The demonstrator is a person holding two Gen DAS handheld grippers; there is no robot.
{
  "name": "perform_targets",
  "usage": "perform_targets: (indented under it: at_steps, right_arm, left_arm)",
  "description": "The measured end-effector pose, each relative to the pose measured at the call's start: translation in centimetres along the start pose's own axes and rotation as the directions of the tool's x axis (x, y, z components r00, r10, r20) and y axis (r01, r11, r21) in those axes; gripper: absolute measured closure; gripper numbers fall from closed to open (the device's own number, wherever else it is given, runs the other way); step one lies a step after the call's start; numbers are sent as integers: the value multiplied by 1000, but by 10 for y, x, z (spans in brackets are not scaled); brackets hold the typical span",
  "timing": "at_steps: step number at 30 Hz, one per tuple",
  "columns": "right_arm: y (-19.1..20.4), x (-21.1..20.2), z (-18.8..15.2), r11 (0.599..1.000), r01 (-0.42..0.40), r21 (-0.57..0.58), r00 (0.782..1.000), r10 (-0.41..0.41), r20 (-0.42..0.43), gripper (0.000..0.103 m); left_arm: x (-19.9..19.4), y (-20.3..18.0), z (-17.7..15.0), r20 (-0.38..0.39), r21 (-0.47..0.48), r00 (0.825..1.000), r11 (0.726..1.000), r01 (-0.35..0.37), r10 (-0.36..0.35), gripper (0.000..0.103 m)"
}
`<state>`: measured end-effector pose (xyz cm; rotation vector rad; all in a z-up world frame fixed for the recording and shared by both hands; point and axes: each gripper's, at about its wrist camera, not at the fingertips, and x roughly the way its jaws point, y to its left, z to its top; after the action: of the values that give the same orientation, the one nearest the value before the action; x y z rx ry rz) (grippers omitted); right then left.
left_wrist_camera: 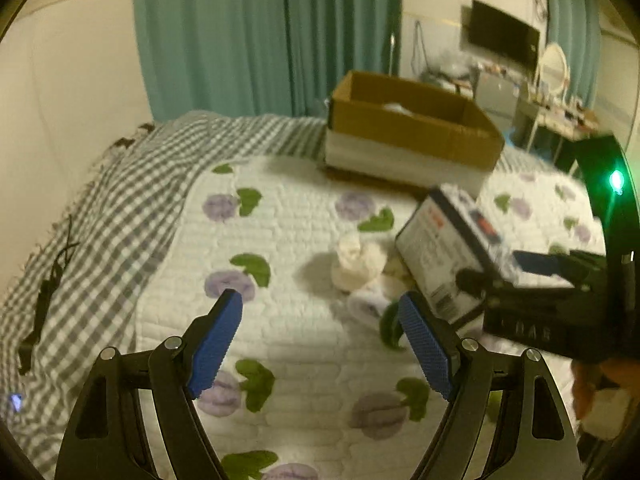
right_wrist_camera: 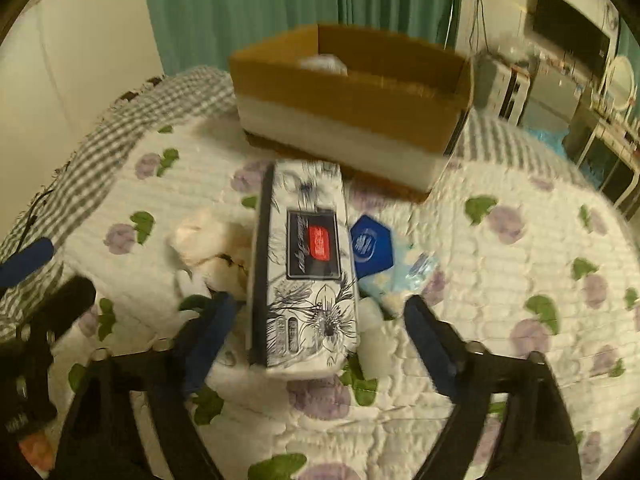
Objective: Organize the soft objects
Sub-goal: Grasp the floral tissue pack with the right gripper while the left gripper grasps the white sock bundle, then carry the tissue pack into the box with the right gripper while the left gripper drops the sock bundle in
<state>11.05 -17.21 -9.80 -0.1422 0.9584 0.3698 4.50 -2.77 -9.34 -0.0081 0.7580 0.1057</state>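
A white tissue box (right_wrist_camera: 306, 268) with black flower print sits tilted on the quilt between the fingers of my right gripper (right_wrist_camera: 316, 320), whose jaws stand open around its near end. It also shows in the left wrist view (left_wrist_camera: 448, 248), with the right gripper (left_wrist_camera: 532, 268) at it. Rolled cream and white socks (left_wrist_camera: 358, 264) lie just left of the box, also seen in the right wrist view (right_wrist_camera: 204, 240). A blue pack (right_wrist_camera: 372, 246) and a light blue packet (right_wrist_camera: 408, 276) lie to its right. My left gripper (left_wrist_camera: 320, 312) is open and empty above the quilt.
An open cardboard box (left_wrist_camera: 412, 128) with something white inside stands at the far side of the bed, also in the right wrist view (right_wrist_camera: 352, 96). A grey checked blanket (left_wrist_camera: 108, 200) lies along the left. Teal curtains (left_wrist_camera: 260, 36) hang behind. A desk with clutter (left_wrist_camera: 556, 112) stands far right.
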Motion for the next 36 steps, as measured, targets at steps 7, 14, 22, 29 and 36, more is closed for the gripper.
perform_targets:
  at_steps: [7, 14, 22, 29, 36]
  right_arm:
    - [1, -13, -1, 1000, -19, 6, 999, 18, 34, 63]
    - [-19, -78, -1, 994, 107, 31, 978, -111, 178, 63]
    - [-46, -79, -1, 986, 132, 98, 977, -146, 153, 63]
    - [-41, -67, -3, 988, 132, 83, 982, -142, 123, 63]
    - [-36, -76, -2, 989, 123, 78, 981, -133, 141, 63]
  left_arm:
    - [1, -19, -11, -13, 62, 998, 997, 55, -55, 22]
    - [22, -42, -23, -71, 77, 987, 985, 152, -147, 24]
    - [72, -52, -20, -155, 36, 974, 984, 172, -164, 28]
    - [80, -48, -21, -157, 46, 972, 982, 183, -174, 56]
    - [47, -36, -14, -108, 61, 972, 974, 216, -209, 65]
